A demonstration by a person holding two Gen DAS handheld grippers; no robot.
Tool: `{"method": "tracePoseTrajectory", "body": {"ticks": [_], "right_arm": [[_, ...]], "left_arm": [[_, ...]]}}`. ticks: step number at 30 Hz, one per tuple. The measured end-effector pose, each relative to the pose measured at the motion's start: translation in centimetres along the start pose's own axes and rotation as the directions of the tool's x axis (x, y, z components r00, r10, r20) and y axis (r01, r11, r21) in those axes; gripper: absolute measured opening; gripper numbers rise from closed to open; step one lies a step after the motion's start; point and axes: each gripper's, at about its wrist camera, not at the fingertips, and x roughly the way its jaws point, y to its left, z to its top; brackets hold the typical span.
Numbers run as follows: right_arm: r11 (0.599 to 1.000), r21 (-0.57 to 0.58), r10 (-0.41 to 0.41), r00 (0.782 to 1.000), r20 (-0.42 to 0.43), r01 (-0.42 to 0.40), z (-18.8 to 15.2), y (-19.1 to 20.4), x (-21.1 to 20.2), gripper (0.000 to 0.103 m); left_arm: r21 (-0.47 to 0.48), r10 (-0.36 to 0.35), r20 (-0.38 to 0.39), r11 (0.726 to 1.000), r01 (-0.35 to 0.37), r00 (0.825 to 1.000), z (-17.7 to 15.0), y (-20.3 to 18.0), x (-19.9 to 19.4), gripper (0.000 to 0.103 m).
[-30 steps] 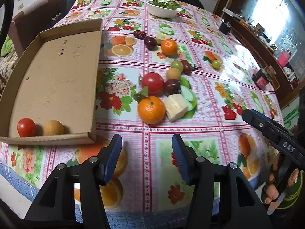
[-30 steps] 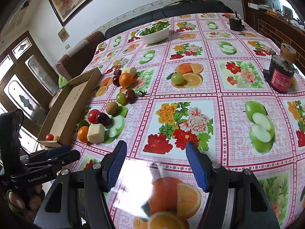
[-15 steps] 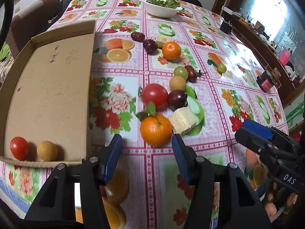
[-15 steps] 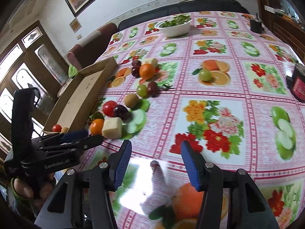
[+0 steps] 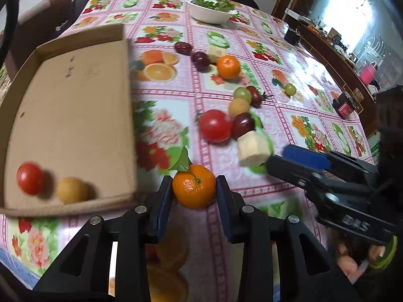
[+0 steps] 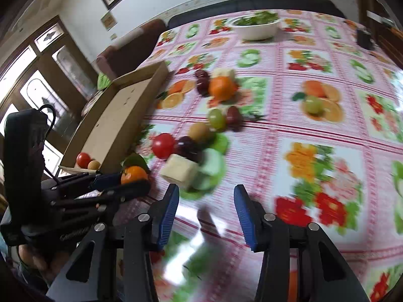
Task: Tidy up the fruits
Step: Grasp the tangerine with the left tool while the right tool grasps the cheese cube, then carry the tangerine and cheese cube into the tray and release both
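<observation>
A round, dimpled mandarin [image 5: 194, 189] with a glossy orange skin, a short stem and one green leaf was seen lodged between the blue-padded fingers of the left gripper [image 5: 193, 196], whose jaws were drawn in against both its sides, just beside the near corner of a shallow, matte brown cardboard tray [image 5: 68, 105]. Inside that tray, at its near end, a smooth red tomato [image 5: 29, 178] and a dull tan round fruit [image 5: 72, 190] were lying side by side. The table was covered by a shiny pink checked oilcloth [image 5: 221, 156] printed with fruit and flowers. On it a larger red tomato [image 5: 215, 125], a dark plum [image 5: 243, 125], a pale blocky cut piece [image 5: 253, 149], a second mandarin [image 5: 228, 67] and a green grape-like fruit [image 5: 242, 94] were scattered in a loose line. The right gripper [image 6: 206, 212] was held above the cloth near the pale block, its jaws parted wide with nothing between them. A white bowl [image 6: 257, 26] of greens was set at the far end.
</observation>
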Motion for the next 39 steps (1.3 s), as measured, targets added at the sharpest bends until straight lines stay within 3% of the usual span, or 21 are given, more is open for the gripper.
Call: {"method": "tracePoseTrajectory", "body": {"ticks": [6, 9, 25, 39], "right_arm": [[0.999, -0.048, 0.003, 1.0, -0.011, -0.003, 1.2, 2.4, 2.8, 0.045], [0.998, -0.066, 0.011, 1.0, -0.023, -0.012, 1.3, 3.2, 3.2, 0.032], [0.996, -0.082, 0.023, 0.999, 0.047, -0.019, 0.5, 3.8, -1.6, 0.031], [0.992, -0.115, 0.054, 0.997, 0.052, -0.048, 0.5, 6.1, -2.4, 0.031]], "left_arm": [[-0.035, -0.004, 0.01, 0.999, 0.004, 1.0, -0.8, 1.0, -1.1, 0.032], [-0.035, -0.014, 0.025, 0.999, 0.015, 1.0, -0.9, 0.9, -1.8, 0.032], [-0.043, 0.012, 0.096, 0.999, -0.008, 0.995, -0.6, 0.7, -5.0, 0.032], [-0.065, 0.027, 0.125, 0.998, -0.019, 0.992, -1.1, 2.0, -6.5, 0.032]]}}
